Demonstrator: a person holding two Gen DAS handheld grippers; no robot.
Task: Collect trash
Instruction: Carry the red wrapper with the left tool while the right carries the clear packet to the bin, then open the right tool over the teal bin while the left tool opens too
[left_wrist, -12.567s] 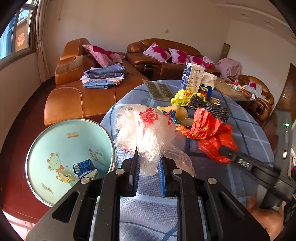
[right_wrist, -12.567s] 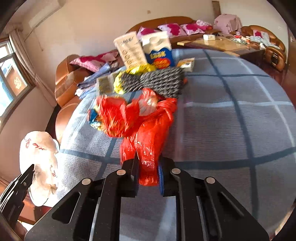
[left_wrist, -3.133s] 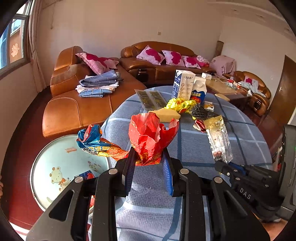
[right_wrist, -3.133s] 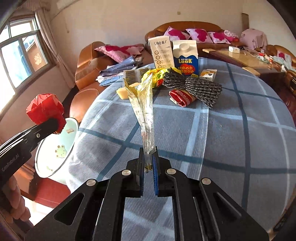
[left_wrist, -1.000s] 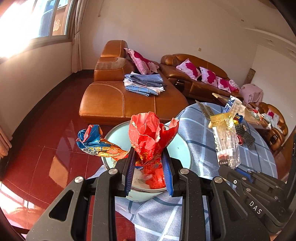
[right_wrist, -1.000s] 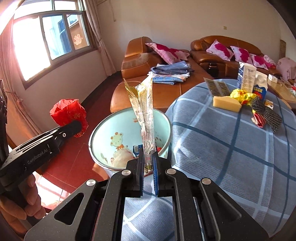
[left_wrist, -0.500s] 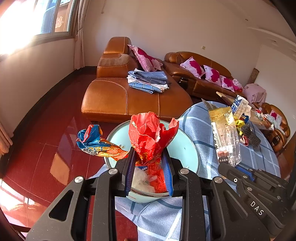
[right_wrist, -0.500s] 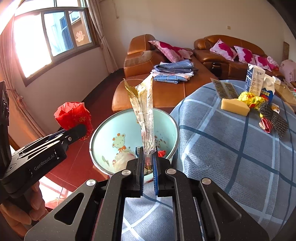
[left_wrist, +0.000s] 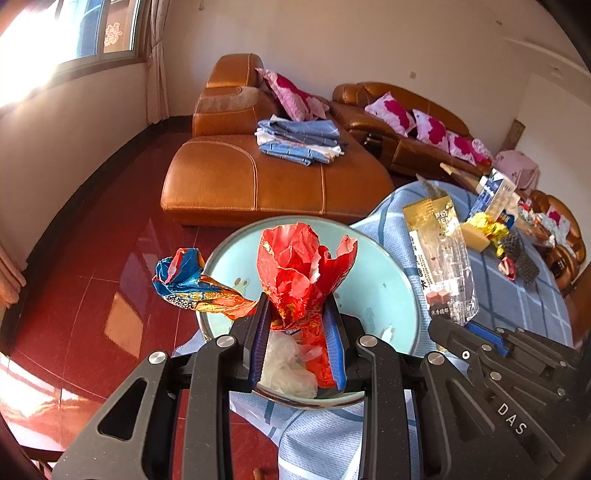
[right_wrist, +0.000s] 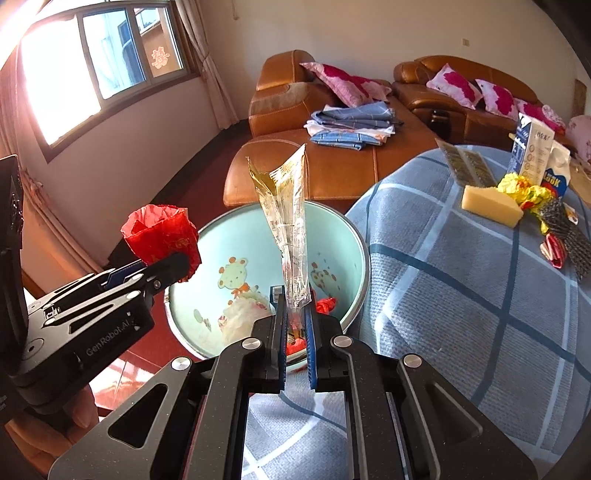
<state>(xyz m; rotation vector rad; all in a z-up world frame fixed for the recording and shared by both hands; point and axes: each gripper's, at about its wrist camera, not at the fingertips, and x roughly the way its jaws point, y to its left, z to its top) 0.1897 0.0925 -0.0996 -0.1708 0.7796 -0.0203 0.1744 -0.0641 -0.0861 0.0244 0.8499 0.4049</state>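
While my left gripper (left_wrist: 297, 343) clamps the crumpled red wrapper (left_wrist: 301, 273) and my right gripper (right_wrist: 295, 332) pinches the upright clear snack packet (right_wrist: 288, 229), the pale-blue trash bin (right_wrist: 354, 236) gapes directly below both.

on my right gripper (left_wrist: 466, 329) i read "das"; on my left gripper (right_wrist: 168, 264), "genrobot.ai". the blue carton (right_wrist: 556, 173) beside the yellow sponge (right_wrist: 489, 202) says "look".
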